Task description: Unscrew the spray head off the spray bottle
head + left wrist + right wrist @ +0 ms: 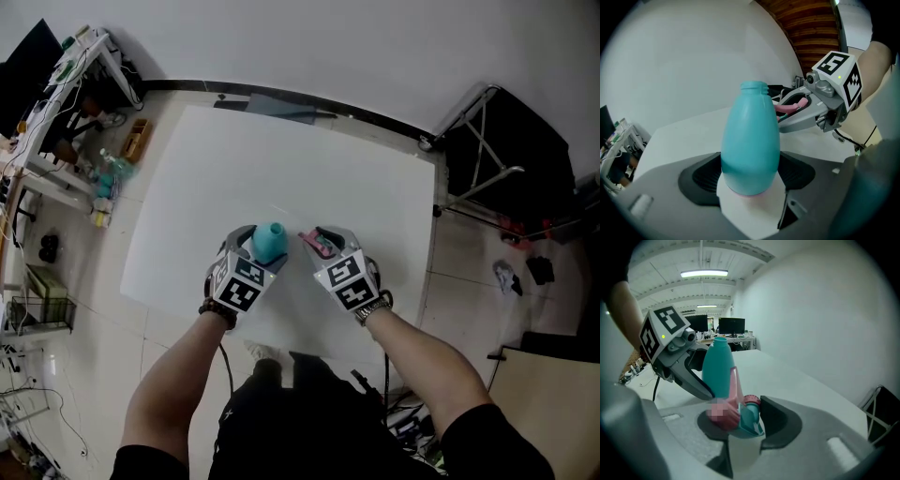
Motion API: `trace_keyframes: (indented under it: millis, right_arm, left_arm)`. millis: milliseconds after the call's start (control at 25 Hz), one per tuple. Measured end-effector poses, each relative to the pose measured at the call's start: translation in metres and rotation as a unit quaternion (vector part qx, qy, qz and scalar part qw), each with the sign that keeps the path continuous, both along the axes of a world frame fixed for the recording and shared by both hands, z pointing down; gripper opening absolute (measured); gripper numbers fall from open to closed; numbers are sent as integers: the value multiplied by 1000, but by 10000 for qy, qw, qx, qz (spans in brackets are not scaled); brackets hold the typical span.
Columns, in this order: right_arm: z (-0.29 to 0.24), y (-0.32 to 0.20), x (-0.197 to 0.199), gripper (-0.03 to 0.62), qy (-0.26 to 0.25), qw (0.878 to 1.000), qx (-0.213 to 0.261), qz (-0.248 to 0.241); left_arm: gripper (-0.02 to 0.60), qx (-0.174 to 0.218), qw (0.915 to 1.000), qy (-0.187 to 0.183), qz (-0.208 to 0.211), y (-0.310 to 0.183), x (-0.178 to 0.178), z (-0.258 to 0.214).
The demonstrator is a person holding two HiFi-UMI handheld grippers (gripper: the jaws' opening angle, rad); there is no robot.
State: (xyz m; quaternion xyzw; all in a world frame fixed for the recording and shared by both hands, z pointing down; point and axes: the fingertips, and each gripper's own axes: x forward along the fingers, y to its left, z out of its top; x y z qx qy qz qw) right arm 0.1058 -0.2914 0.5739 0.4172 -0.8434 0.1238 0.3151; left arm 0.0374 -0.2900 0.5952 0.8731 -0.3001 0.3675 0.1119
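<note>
1. Person is standing at near edge of white table, one hand-held gripper in each hand, both over the tabletop close to the person's body.
2. L gripper is gripping the teal spray bottle round its wide lower body. Jaws are standing wide apart, pads pressing on either side of the bottle.
3. Bottle is lying along the jaws, base toward the gripper's camera, neck pointing away. Threaded neck is showing bare and open, w/ no spray head on it. A pinkish rim is showing at the base.
4. R gripper is clamping the spray head, jaws about half closed on it. Head is pink w/ a teal part and a ribbed pink collar, sitting btwn the two dark pads.
5. Spray head is apart from the bottle, just beside its neck. In the head view it is showing to the right of the bottle top, w/ a small gap btwn them.
6. The two grippers are facing inward, tips near each other but not touching.
7. Surroundings: black folding frame is standing off the table's far right corner; cluttered shelf unit is standing off to the left; monitors are showing in the background of the R gripper view.
</note>
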Motion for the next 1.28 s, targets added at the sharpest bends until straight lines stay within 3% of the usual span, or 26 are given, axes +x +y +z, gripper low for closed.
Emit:
trace_keyframes:
  millis: [280, 440, 720, 920, 1280]
  right_arm:
    - [25, 5, 1, 120, 1352, 9865, 625, -676]
    - [32, 7, -2, 121, 1755, 9760, 859, -963]
    - [43, 10, -7, 123, 1836, 9725, 808, -1180]
    - [45, 14, -14, 200, 1719, 9739, 710, -1300]
    - [44, 21, -19, 238, 1626, 9755, 636, -1341]
  left_arm:
    - [402, 30, 10000, 95, 9, -5, 7, 4]
    - [400, 44, 9999, 166, -11, -9, 8, 4]
    - [407, -88, 9998, 176, 49, -8, 9, 7]
    - [428, -107, 9998, 95, 108, -6, 5, 6]
    - [446, -129, 9999, 77, 51, 0, 0, 5]
